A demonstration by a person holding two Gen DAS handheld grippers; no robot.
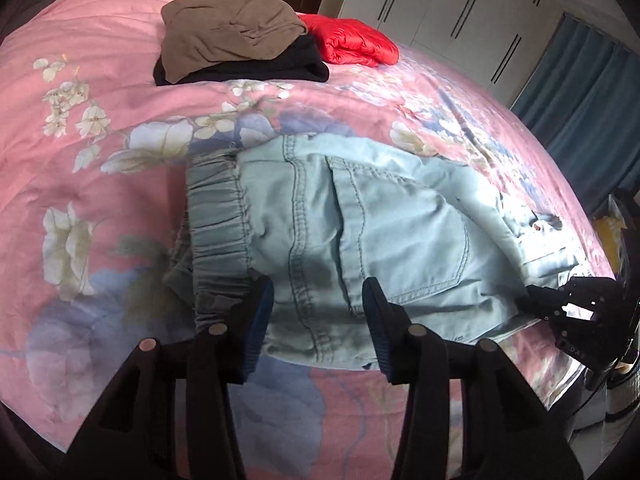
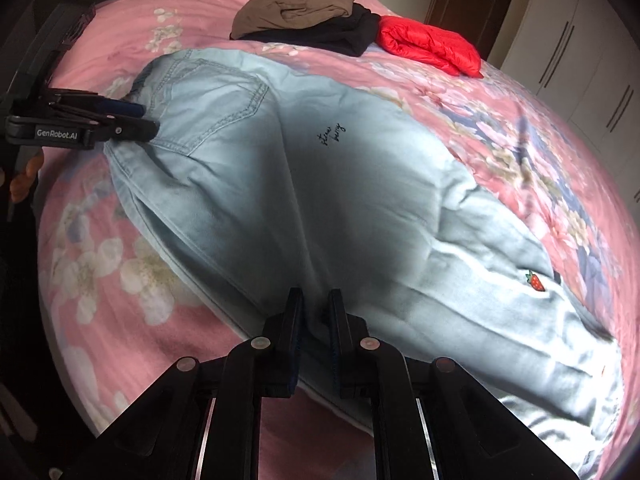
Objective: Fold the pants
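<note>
So we've got a big pink floral bedspread (image 2: 132,312) filling both views, and the pale blue pants (image 2: 320,184) lie spread across the middle of it, back side up, waistband end toward our left gripper and the legs running out past the right one.

Beyond the pants, toward the far side of the bedspread, sits a pile of clothes: a brown garment (image 1: 232,36) on top of a black one (image 1: 304,66), with a red puffer jacket (image 2: 430,46) just beside them.

Left gripper (image 1: 318,312): its fingers stand well apart, roughly half open, straddling the seat of the pants right by the elastic waistband (image 1: 216,216). The blue pads hover at the fabric, but we can't see them pinching anything, so nothing is held there. From the right wrist view the same gripper (image 2: 136,118) pokes in beside the back pocket (image 2: 224,112).

Right gripper (image 2: 316,312): fingers nearly together, and they seem to have a thin fold of the pants leg nipped between them at the near edge of the pants.

Writing: "GenRobot.AI" in white on the left gripper's body, and a dark handwritten-style "straw berry" print (image 2: 332,134) on the pants. Farther down the leg there's a tiny red strawberry patch (image 2: 535,281).
</note>
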